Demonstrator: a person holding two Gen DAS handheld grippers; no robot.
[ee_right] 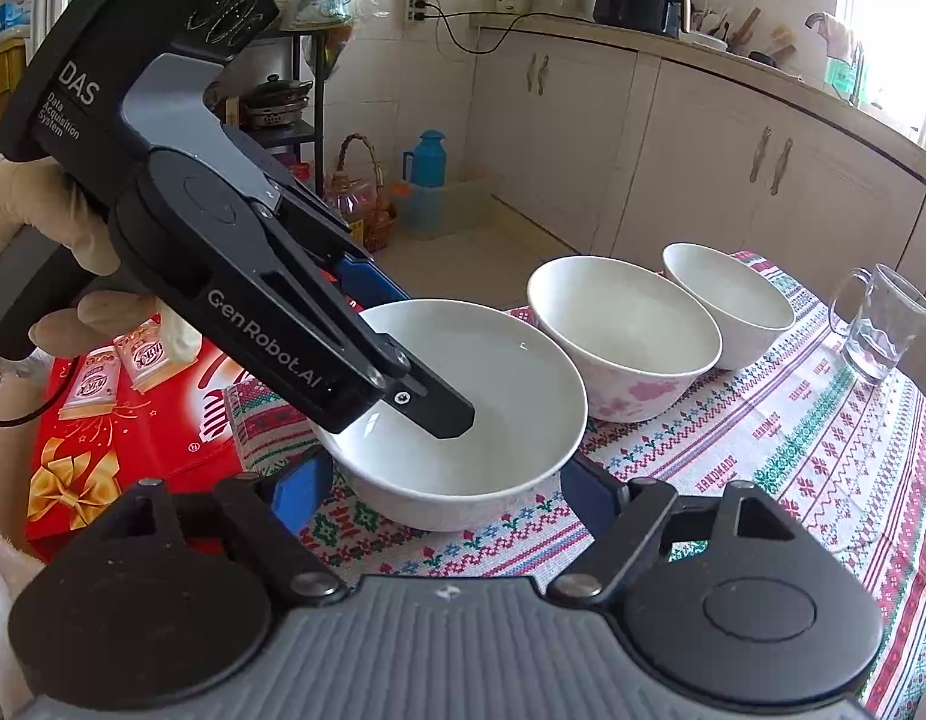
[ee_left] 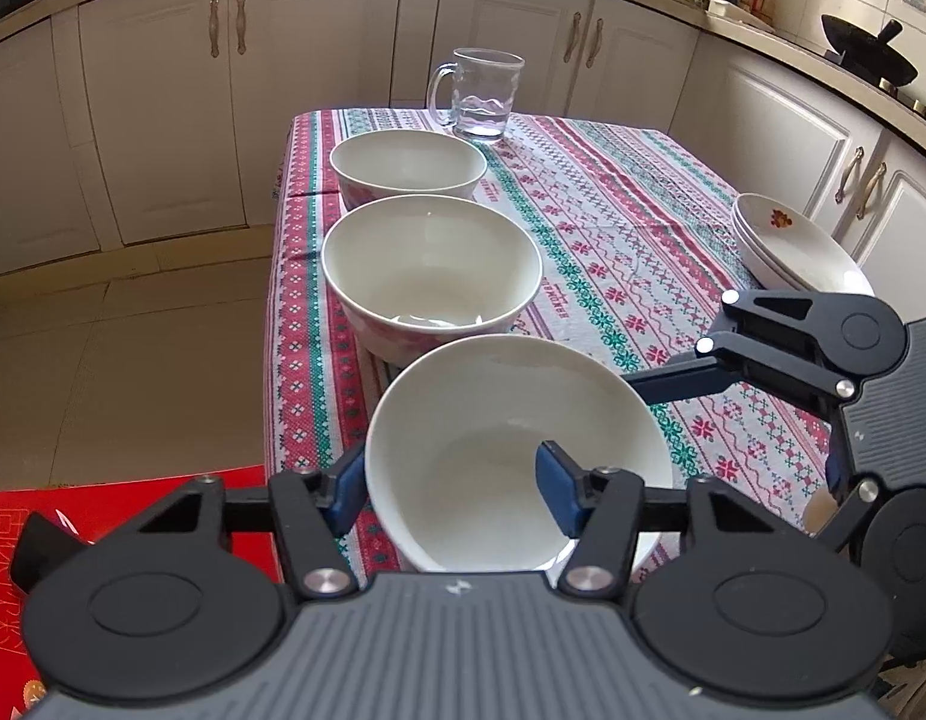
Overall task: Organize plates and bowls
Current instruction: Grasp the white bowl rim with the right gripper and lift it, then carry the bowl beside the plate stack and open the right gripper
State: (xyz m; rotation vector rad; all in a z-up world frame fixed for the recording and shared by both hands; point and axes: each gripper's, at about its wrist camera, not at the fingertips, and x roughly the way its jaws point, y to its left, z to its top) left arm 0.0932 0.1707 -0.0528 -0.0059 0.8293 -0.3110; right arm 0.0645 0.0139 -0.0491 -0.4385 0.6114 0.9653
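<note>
Three white bowls stand in a row on the patterned tablecloth [ee_left: 613, 228]. The nearest bowl [ee_left: 511, 420] [ee_right: 463, 456] is plain, the middle bowl [ee_left: 430, 264] [ee_right: 625, 324] has pink flowers, and the far bowl [ee_left: 409, 165] [ee_right: 727, 300] stands behind it. My left gripper [ee_left: 451, 483] [ee_right: 430, 360] is shut on the near bowl's left wall, one pad inside and one outside. My right gripper [ee_right: 445, 486] [ee_left: 727, 372] spans the same bowl from the other side, both blue pads against its outer wall. A stack of shallow plates [ee_left: 793, 246] sits at the table's right edge.
A glass mug [ee_left: 481, 96] [ee_right: 877, 324] stands at the far end of the table. A red gift box [ee_right: 127, 444] [ee_left: 103, 516] lies beside the table's near corner. A gloved hand [ee_right: 73, 252] holds the left gripper. Kitchen cabinets [ee_left: 163, 120] ring the room.
</note>
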